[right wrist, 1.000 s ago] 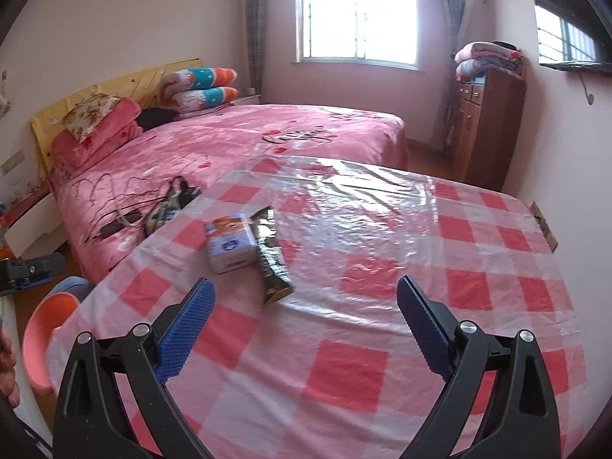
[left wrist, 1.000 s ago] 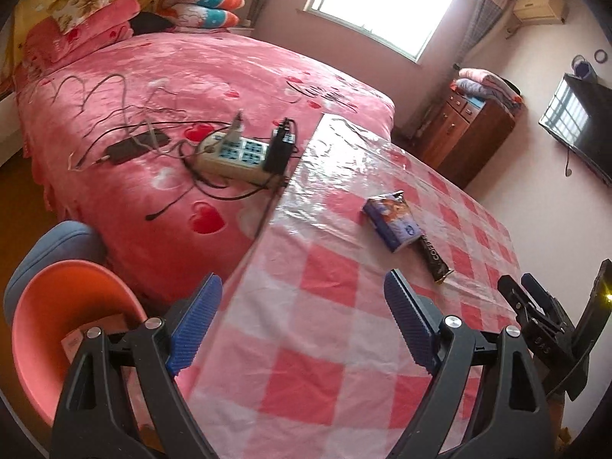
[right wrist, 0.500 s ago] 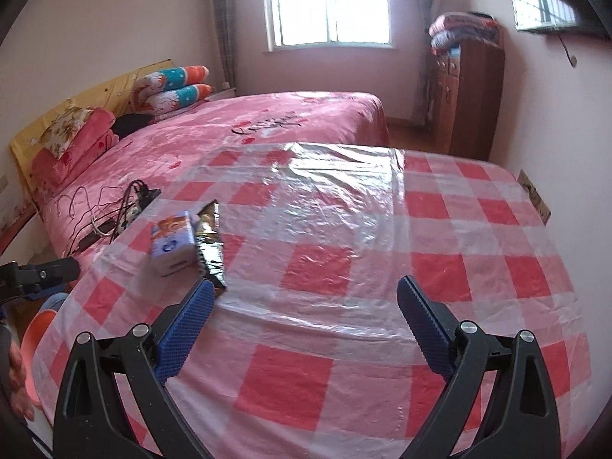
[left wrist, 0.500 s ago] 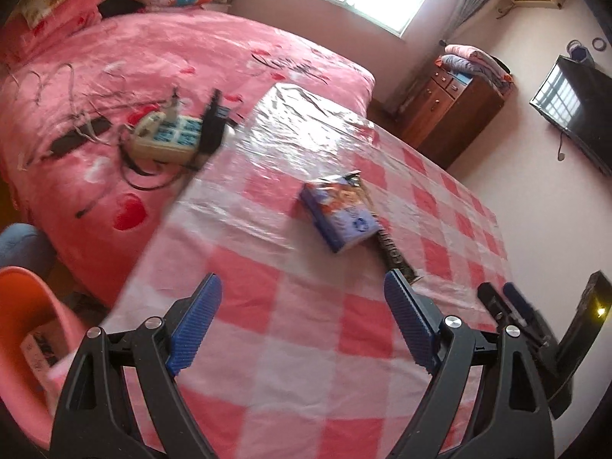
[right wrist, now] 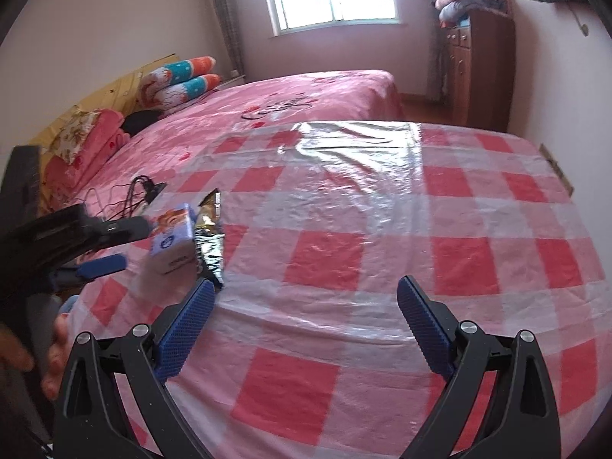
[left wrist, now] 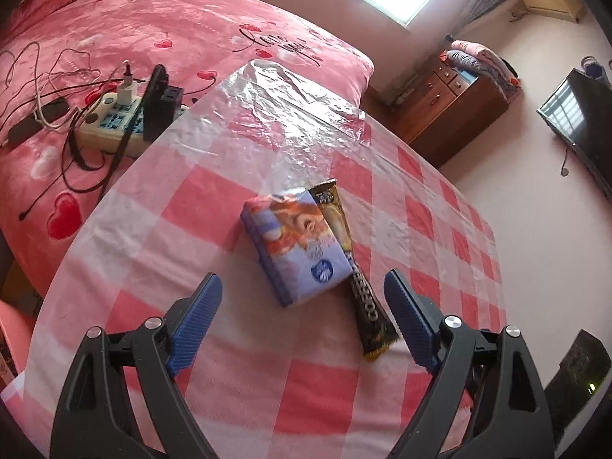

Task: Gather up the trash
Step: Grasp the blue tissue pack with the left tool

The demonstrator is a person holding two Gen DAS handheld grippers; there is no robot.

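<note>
Left hand-held gripper (left wrist: 302, 298) we log open above the tissue pack (left wrist: 296, 243) and touching snack wrapper (left wrist: 354, 267) on the checked tabletop (left wrist: 317, 394); right hand-held gripper (right wrist: 306, 298) open, empty.

**Count, table & bed**

Table (left wrist: 313, 390): 1 tissue pack (left wrist: 302, 244), 1 wrapper (left wrist: 363, 298), touching. Grippers: 2, left (left wrist: 302, 300) & right (right wrist: 306, 302), both w/ jaws apart. Far left on bed (left wrist: 160, 23): 1 power strip (left wrist: 114, 122), 2 rolled pillows (right wrist: 179, 80). Far right: 1 cabinet (right wrist: 478, 69).

Home bedroom: bed (right wrist: 306, 103), dresser (right wrist: 482, 69)
</note>
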